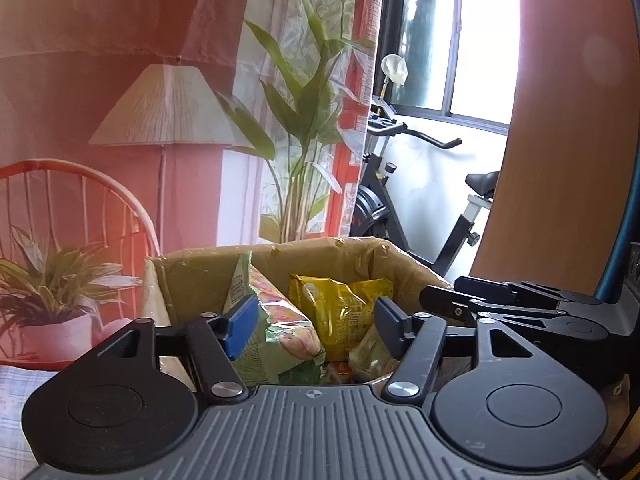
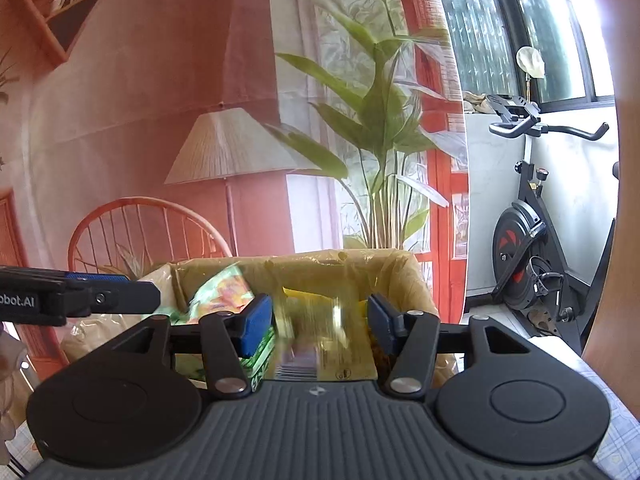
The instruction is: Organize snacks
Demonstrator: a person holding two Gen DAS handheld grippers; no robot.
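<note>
The left gripper (image 1: 316, 326) is standing open above the near rim of the cardboard box (image 1: 192, 276); its blue pads (image 1: 242, 326) are pressing on nothing, with the packets showing in the gap below them. The right gripper (image 2: 320, 322) is likewise standing open over the same box (image 2: 416, 280), and a yellow snack packet (image 2: 320, 336), blurred in the right wrist view, is lying between its pads (image 2: 258, 324) without being clamped.

Inside the box, which is lined with a thin plastic bag (image 1: 360, 246), a green and pink snack packet (image 1: 272, 312) is leaning against the left side, its long axis running from the far upper left down toward the near right, with its sealed end pointing up at the far wall. Just right of it, the yellow snack packet (image 1: 340, 304) is standing roughly upright, its long axis vertical and its printed face turned toward the near side. A further green packet (image 1: 368, 354) is lying low at the near right; its orientation cannot be told.

In the left wrist view, the right gripper (image 1: 440, 294) is appearing at the right, just beside the box's right edge. Beyond the box, a printed backdrop (image 1: 120, 80) is hanging, and an exercise bike (image 1: 420, 200) is standing at the far right by the window (image 1: 460, 40).
</note>
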